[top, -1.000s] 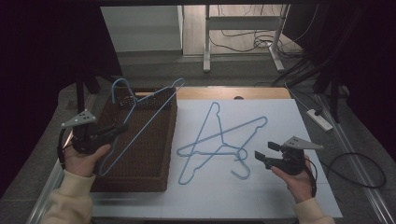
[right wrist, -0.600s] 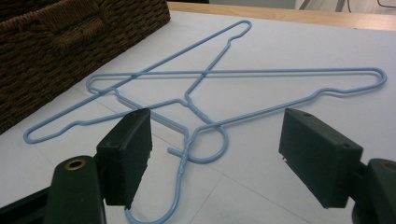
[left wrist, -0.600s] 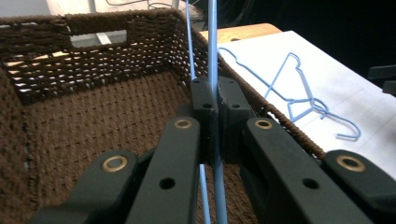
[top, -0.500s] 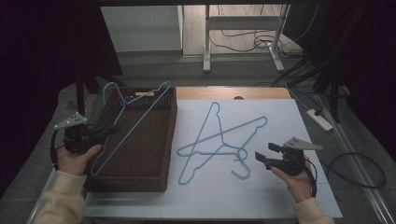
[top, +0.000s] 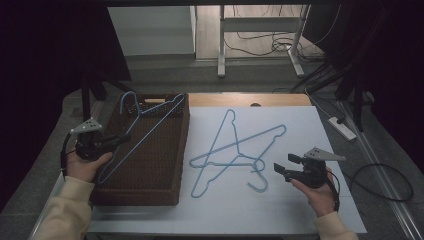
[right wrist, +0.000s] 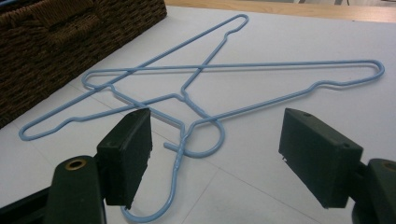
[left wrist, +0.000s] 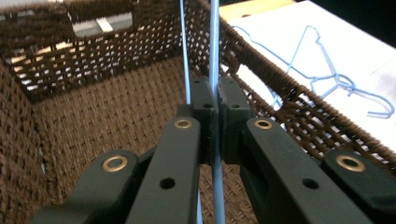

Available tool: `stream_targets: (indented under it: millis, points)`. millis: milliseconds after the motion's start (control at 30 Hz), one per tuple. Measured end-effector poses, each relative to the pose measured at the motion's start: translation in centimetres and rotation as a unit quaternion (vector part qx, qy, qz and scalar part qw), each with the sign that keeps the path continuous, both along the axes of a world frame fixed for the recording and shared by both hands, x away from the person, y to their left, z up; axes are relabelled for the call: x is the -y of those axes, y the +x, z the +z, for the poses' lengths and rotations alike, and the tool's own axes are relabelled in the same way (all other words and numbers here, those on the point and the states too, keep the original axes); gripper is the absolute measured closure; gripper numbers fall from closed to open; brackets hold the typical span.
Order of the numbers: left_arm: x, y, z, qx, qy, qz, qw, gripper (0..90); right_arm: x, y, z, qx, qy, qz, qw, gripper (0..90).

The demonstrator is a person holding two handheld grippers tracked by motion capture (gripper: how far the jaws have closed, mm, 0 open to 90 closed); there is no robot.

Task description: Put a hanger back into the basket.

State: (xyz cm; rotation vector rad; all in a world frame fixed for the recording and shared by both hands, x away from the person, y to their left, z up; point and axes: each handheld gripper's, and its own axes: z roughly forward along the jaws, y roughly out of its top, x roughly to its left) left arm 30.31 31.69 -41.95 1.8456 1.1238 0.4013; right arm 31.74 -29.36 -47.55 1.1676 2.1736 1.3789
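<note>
I'm seeing a table [top: 260, 101] carrying a white sheet [top: 300, 210], basket [top: 150, 175] sitting at its left, two hangers [top: 235, 150] lying crossed on the sheet

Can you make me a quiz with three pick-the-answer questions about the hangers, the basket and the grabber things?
1. Where is the hanger held by the left gripper?
A over the basket
B on the floor
C on the white sheet

2. How many blue hangers lie on the white sheet?
A one
B two
C four

3. How is the right gripper?
A shut on a hanger
B open
C shut on nothing

Answers:
1 A, the held hanger slants over the brown basket.
2 B, two crossed hangers lie there.
3 B, its jaws stand wide apart.
</note>
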Motion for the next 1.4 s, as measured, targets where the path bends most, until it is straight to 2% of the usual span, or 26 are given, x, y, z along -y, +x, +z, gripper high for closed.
stream_targets:
  millis: [133, 300, 467, 567, 733, 800, 833, 933, 1000, 1133, 1200, 1267, 1300, 1333, 1400]
  points:
    - [-0.1, 0.6, -1.1, -0.013, 0.012, 0.001, 0.9998, 87.2, 0.0, 0.0, 0.0, -0.001, -0.001, 0.000, 1.0000, 25.8]
    - [0.0, 1.1, -2.0, -0.024, 0.017, 0.003, 0.9996, 87.2, -0.1, 0.1, -0.1, -0.004, -0.003, 0.000, 1.0000, 25.8]
    - [0.2, 1.7, -2.7, -0.047, 0.044, 0.018, 0.9977, 87.0, -0.1, 0.1, -0.2, -0.004, -0.004, 0.000, 1.0000, 25.8]
    - [0.0, 2.1, -3.1, -0.068, 0.060, 0.037, 0.9952, 86.9, -0.1, 0.0, -0.2, -0.005, -0.004, 0.000, 1.0000, 25.8]
    - [-0.2, 2.4, -3.3, -0.081, 0.067, 0.064, 0.9924, 86.9, -0.2, 0.0, -0.2, -0.004, -0.006, 0.002, 1.0000, 25.8]
    - [-0.3, 2.5, -3.5, -0.088, 0.077, 0.083, 0.9897, 86.5, -0.2, 0.0, -0.2, -0.004, -0.006, 0.002, 1.0000, 25.8]
    - [-0.5, 2.6, -3.6, -0.088, 0.086, 0.103, 0.9871, 85.7, -0.2, 0.0, -0.2, -0.004, -0.006, 0.002, 1.0000, 25.8]
    - [-0.8, 2.7, -3.5, -0.084, 0.090, 0.135, 0.9832, 72.0, -0.2, 0.0, -0.2, -0.004, -0.007, 0.002, 1.0000, 25.8]
    - [-0.8, 2.6, -3.4, -0.079, 0.095, 0.141, 0.9822, 64.9, -0.2, 0.0, -0.2, -0.004, -0.007, 0.003, 1.0000, 25.8]
    - [-0.6, 2.0, -2.8, -0.055, 0.093, 0.145, 0.9835, 42.2, -0.2, 0.0, -0.1, -0.003, -0.006, 0.003, 1.0000, 25.8]
    - [-0.3, 1.6, -2.2, -0.042, 0.079, 0.133, 0.9871, 37.6, -0.2, 0.0, -0.2, -0.004, -0.006, 0.003, 1.0000, 25.8]
    - [0.2, 1.0, -1.6, -0.033, 0.064, 0.109, 0.9914, 32.7, -0.2, 0.0, -0.2, -0.004, -0.006, 0.004, 1.0000, 25.8]
    - [0.7, 0.6, -1.2, -0.021, 0.054, 0.094, 0.9939, 29.2, -0.3, 0.1, -0.3, -0.006, -0.006, 0.006, 0.9999, 25.8]
    - [0.7, 0.6, -1.2, -0.021, 0.054, 0.094, 0.9939, 28.6, -0.3, 0.1, -0.3, -0.006, -0.006, 0.006, 0.9999, 25.8]
    - [1.4, 0.0, -0.8, -0.012, 0.042, 0.074, 0.9963, 27.4, -0.3, 0.2, -0.3, -0.008, -0.010, 0.007, 0.9999, 25.8]
